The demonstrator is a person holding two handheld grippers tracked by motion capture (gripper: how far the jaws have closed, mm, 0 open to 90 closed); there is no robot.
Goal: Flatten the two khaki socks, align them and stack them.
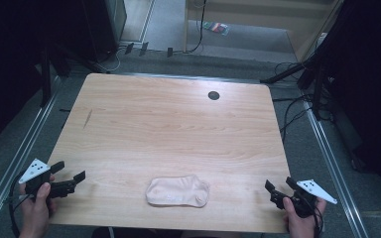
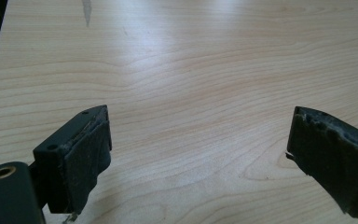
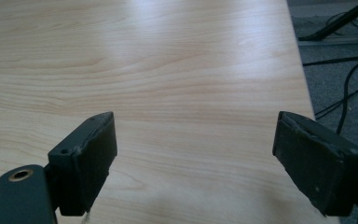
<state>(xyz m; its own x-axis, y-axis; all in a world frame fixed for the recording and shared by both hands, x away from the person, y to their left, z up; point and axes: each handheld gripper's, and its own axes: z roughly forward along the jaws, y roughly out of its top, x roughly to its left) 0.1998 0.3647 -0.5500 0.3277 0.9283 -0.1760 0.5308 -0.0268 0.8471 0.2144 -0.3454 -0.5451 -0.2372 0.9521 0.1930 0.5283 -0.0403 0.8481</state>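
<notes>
At the near left corner of the table (image 1: pixel 168 129), the left hand (image 1: pixel 33 208) holds the left gripper (image 1: pixel 69 171) low over the wood, its jaws spread wide with nothing between them. In the left gripper view the same gripper (image 2: pixel 200 140) shows bare wood grain in the gap, and a thin dark streak (image 2: pixel 87 10) lies farther up the board; the high view shows that streak (image 1: pixel 87 118) toward the left edge.

Further right, near the front edge and about midway across, a pale pink sock (image 1: pixel 177 191) lies flat on its side, well apart from both grippers. It could be two socks laid together; from here I cannot tell.

Toward the back, right of centre, there is a small dark round hole (image 1: pixel 213 95) in the tabletop.

At the near right corner the right hand (image 1: pixel 302 223) holds the right gripper (image 1: pixel 280 184), jaws also parted and empty, angled in toward the table. In the right gripper view its gripper (image 3: pixel 195 140) looks along the right edge of the board, with grey floor and black cables (image 3: pixel 349 84) beyond.
</notes>
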